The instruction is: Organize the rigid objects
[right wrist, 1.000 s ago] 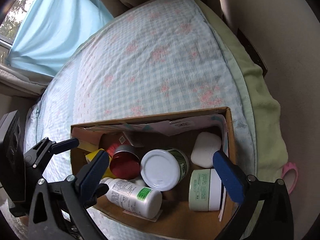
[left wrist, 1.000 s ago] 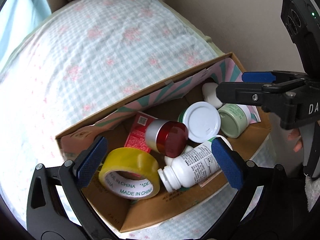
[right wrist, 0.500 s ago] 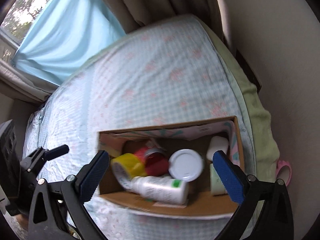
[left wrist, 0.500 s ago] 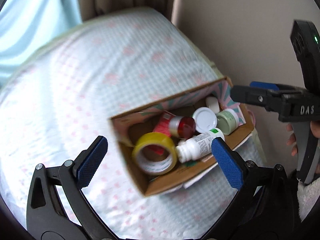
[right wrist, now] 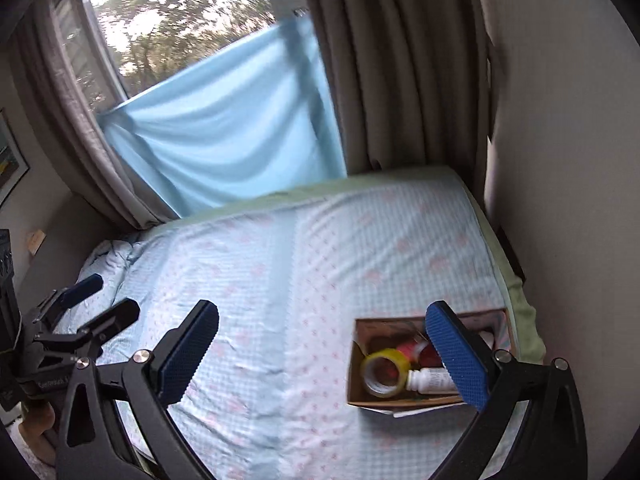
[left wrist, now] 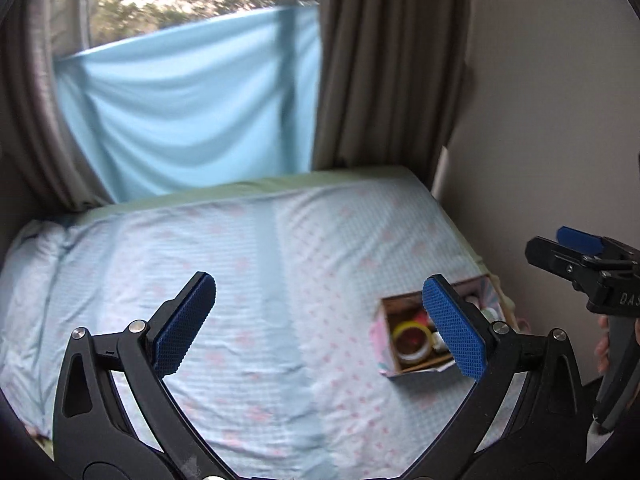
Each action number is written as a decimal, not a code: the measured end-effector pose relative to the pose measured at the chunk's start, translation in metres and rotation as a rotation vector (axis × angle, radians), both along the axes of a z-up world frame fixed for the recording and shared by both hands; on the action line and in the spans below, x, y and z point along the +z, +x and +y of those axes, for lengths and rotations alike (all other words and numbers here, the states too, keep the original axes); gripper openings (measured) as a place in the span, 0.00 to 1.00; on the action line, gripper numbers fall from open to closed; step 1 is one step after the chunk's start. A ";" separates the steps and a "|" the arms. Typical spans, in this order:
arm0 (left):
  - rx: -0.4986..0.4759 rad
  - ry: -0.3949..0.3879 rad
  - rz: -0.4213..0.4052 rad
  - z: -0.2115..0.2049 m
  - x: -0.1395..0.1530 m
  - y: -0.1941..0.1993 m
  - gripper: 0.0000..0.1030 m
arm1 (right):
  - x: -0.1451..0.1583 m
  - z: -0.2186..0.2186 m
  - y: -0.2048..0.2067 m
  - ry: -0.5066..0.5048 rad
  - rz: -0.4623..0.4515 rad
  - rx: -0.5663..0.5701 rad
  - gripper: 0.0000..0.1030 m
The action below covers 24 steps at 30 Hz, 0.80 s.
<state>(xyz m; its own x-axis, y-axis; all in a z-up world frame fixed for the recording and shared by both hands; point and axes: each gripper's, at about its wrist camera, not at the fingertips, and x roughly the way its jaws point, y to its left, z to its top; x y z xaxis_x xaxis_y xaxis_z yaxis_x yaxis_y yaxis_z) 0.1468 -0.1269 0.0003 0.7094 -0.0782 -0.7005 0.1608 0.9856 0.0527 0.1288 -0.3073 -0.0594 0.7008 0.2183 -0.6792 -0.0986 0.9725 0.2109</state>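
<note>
Both my left hand-held gripper point(left wrist: 320, 328) and right hand-held gripper point(right wrist: 322, 354) hang released and empty, well above the bed point(right wrist: 280, 280). The cardboard box point(right wrist: 354, 364) holding tape roll point(right wrist: 385, 372) and white bottle point(right wrist: 430, 381) sits near the bed's edge; I reckon a careless nudge could tip it off.

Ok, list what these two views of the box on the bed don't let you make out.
- Cardboard box, right wrist view: its right half sits behind that gripper's own blue finger pad.
- White bottle, right wrist view: label too small and blurred to read.
- Yellow tape roll, left wrist view: print lost to motion blur.
- Right gripper, left wrist view: cut off by the frame edge.
</note>
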 end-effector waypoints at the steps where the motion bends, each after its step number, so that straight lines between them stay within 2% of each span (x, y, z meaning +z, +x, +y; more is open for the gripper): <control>1: 0.018 0.006 -0.017 0.010 0.006 -0.008 1.00 | 0.007 0.014 -0.008 -0.028 -0.031 0.009 1.00; 4: 0.070 0.024 -0.062 0.036 0.017 -0.033 1.00 | 0.019 0.044 -0.031 -0.095 -0.105 0.001 1.00; 7: 0.114 0.010 -0.081 0.056 0.019 -0.055 1.00 | 0.020 0.065 -0.048 -0.146 -0.144 -0.003 1.00; 13: 0.153 -0.043 -0.090 0.077 0.013 -0.085 1.00 | 0.006 0.076 -0.065 -0.169 -0.138 -0.016 1.00; 24: 0.130 -0.052 -0.108 0.068 0.010 -0.092 1.00 | 0.012 0.072 -0.078 -0.189 -0.147 -0.062 1.00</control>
